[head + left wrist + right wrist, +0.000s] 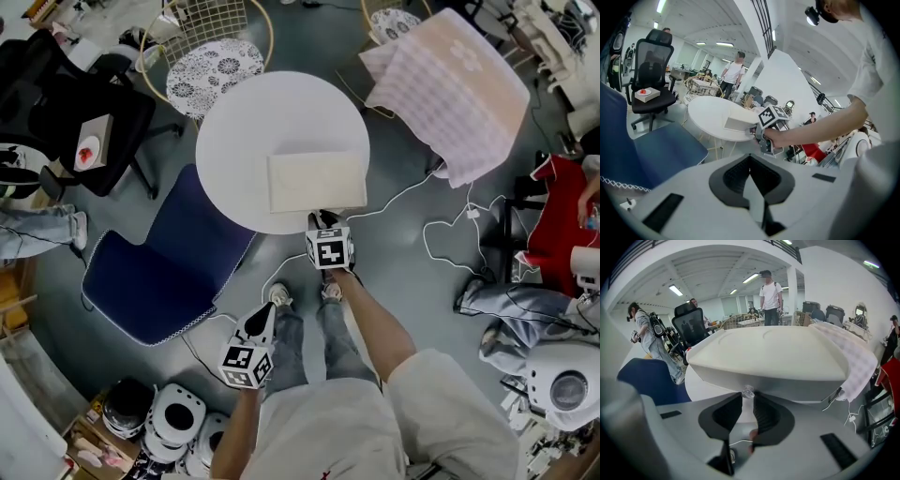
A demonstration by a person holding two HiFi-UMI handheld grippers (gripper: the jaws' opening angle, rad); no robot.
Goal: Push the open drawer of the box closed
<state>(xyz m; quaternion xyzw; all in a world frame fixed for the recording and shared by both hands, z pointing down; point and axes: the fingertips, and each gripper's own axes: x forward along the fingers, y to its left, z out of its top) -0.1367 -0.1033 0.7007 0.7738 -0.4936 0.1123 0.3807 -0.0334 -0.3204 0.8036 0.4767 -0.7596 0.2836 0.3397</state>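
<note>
Pushing at the box (317, 181) near the table's (244, 131) front edge, we pinch its little knob (748, 391) in the right gripper's (748, 397) narrow fingers, the drawer (787, 390) looks almost fully in, and our left gripper (255, 323) hangs shut, empty, well off the table.

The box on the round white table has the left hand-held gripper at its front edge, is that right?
Not quite. It is the right hand-held gripper that is at the front edge of the box on the round white table. The left hand-held gripper hangs low beside the person's legs, away from the table. The head view shows this.
</note>
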